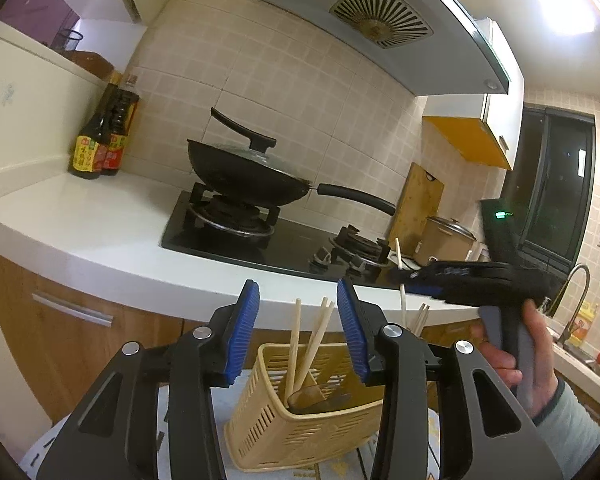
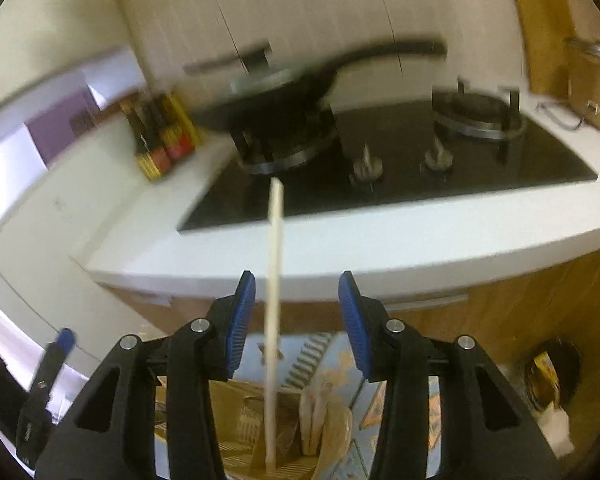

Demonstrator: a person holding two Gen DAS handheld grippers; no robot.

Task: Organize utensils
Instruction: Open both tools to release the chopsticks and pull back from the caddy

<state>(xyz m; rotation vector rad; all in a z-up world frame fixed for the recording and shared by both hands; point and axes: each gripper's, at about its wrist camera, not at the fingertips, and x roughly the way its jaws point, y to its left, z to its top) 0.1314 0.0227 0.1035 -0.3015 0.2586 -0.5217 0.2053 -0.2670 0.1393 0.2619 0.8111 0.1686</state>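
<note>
R gripper [image 2: 297,312] jaws spread, nothing clamped; a chopstick [image 2: 274,300] stands loose between them, tip down in the slotted utensil basket [image 1: 300,432]. L gripper [image 1: 298,328] also wide, empty, above basket w/ other chopsticks [image 1: 314,344]. Risk: stick tips out or basket gets knocked.

Beige tiled wall [image 1: 284,80] fills centre frame, range hood [image 1: 380,20] upper right. White table [image 1: 80,216] runs lower left to right — wood-front cabinets [image 1: 40,312] beneath. Dark window [image 1: 556,176] at right edge; bright ceiling light [image 1: 568,12] top right — overexposed.
</note>
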